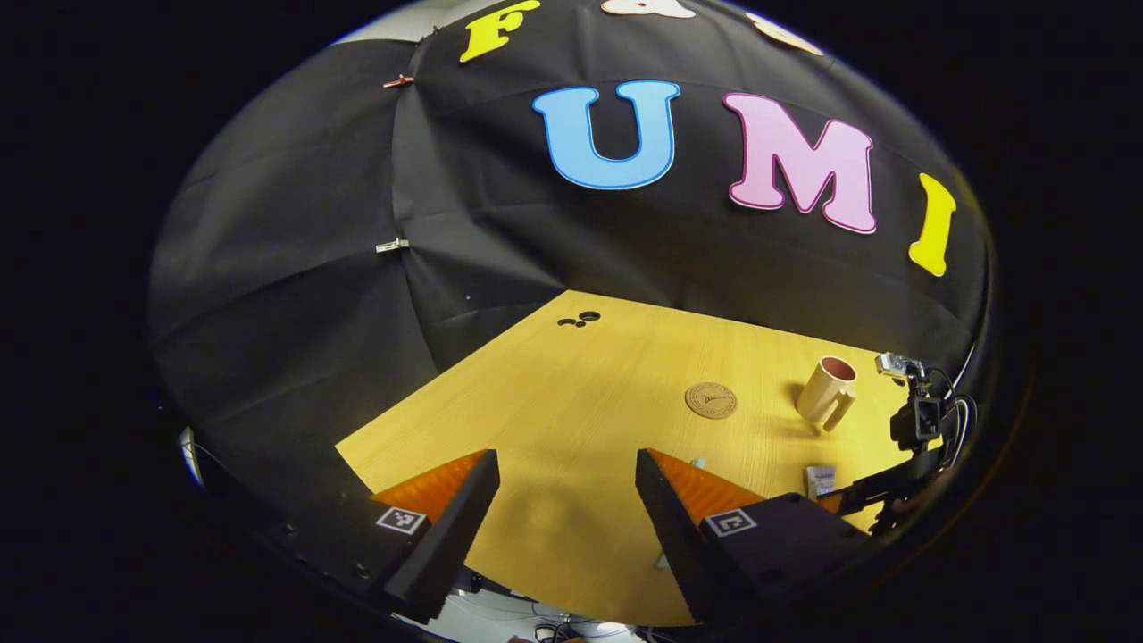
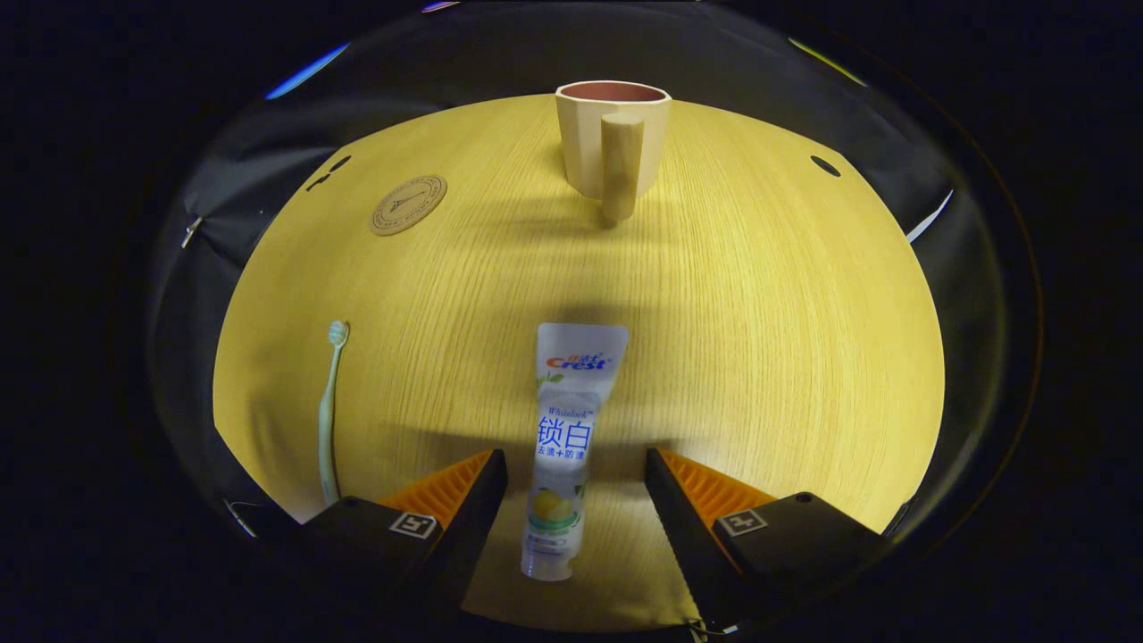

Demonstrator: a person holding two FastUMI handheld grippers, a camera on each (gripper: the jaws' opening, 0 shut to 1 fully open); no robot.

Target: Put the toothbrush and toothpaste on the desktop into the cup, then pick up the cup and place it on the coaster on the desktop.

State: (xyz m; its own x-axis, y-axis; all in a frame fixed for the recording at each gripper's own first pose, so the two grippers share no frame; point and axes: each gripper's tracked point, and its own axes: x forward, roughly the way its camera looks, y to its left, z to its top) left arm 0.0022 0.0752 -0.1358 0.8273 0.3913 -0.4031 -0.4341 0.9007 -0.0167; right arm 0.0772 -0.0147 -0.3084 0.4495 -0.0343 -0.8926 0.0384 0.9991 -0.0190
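Right tool [image 2: 576, 500]: held wide apart, straddling the toothpaste without touching it.
Toothpaste [image 2: 564, 446]: laid flat on the counter [image 2: 759, 339], cap end nearest.
Toothbrush [image 2: 329, 411]: laid flat, well to the left of the toothpaste.
Cup [image 2: 613, 138]: stood upright at the far side, handle facing the camera.
Coaster [image 2: 408, 204]: seen left of the cup, apart from it.
Left tool [image 1: 567, 509]: held wide apart, nothing between its fingers, above bare counter.

A pale yellow wood-grain desktop [image 1: 571, 402] with small dark holes [image 1: 580, 318] near its far edge stands under bright overhead light, closed in by a creased black cloth wall [image 1: 295, 268] pinned together with small clips [image 1: 391, 244].
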